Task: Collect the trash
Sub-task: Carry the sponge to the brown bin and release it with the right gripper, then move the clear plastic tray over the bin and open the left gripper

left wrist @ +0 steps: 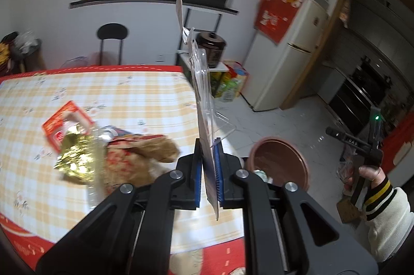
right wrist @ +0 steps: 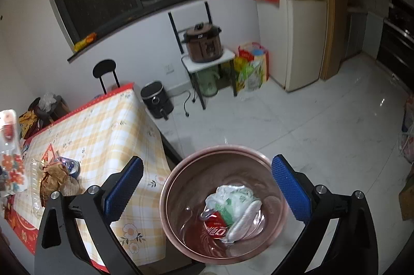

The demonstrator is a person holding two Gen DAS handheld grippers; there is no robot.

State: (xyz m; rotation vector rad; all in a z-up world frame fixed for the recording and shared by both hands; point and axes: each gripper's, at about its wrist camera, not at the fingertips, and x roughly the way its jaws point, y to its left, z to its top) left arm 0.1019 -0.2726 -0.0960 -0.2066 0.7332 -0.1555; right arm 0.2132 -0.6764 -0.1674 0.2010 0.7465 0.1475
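At the left of the left wrist view, a pile of wrappers (left wrist: 103, 153) lies on the table (left wrist: 129, 86), uncollected. At centre, the left gripper (left wrist: 209, 171) is clamped edge-on on a clear plastic pack (left wrist: 204, 94) that stands tall above the jaws. The bin (left wrist: 279, 161) sits at lower right, off the table edge. Held by one thin edge, the pack could pivot or slip on the way over, or catch the rim and fall to the floor. In the right wrist view the right gripper (right wrist: 207, 193) hangs wide open and empty over the bin (right wrist: 181, 171), where it could block the drop.
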